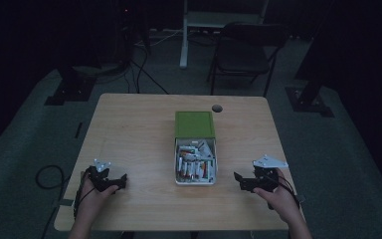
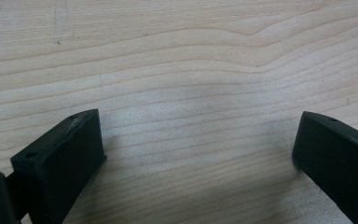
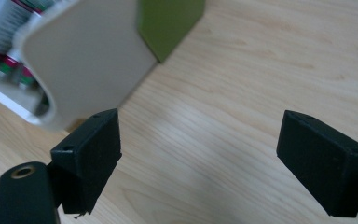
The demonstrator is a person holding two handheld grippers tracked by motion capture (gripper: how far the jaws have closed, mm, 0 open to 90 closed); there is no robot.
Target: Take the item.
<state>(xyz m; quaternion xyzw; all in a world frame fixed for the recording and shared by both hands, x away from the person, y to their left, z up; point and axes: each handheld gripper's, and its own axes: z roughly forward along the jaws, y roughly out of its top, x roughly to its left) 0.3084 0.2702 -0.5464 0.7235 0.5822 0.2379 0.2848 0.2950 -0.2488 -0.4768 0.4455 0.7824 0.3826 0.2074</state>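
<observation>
Resting low at the near edge of the pale wooden table [image 1: 129, 129], the left gripper [image 2: 198, 158] and right gripper [image 3: 198, 154] both stand wide apart, holding nothing. Farther in, between them, lies the white open tray of batteries [image 1: 195, 167], sliding from its green box sleeve [image 1: 194, 124].

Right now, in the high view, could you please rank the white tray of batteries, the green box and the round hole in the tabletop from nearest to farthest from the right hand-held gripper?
1. White tray of batteries, to its left.
2. Green box, behind the tray.
3. Round hole in the tabletop, near the far edge.
Measured from the right hand-held gripper.
</observation>
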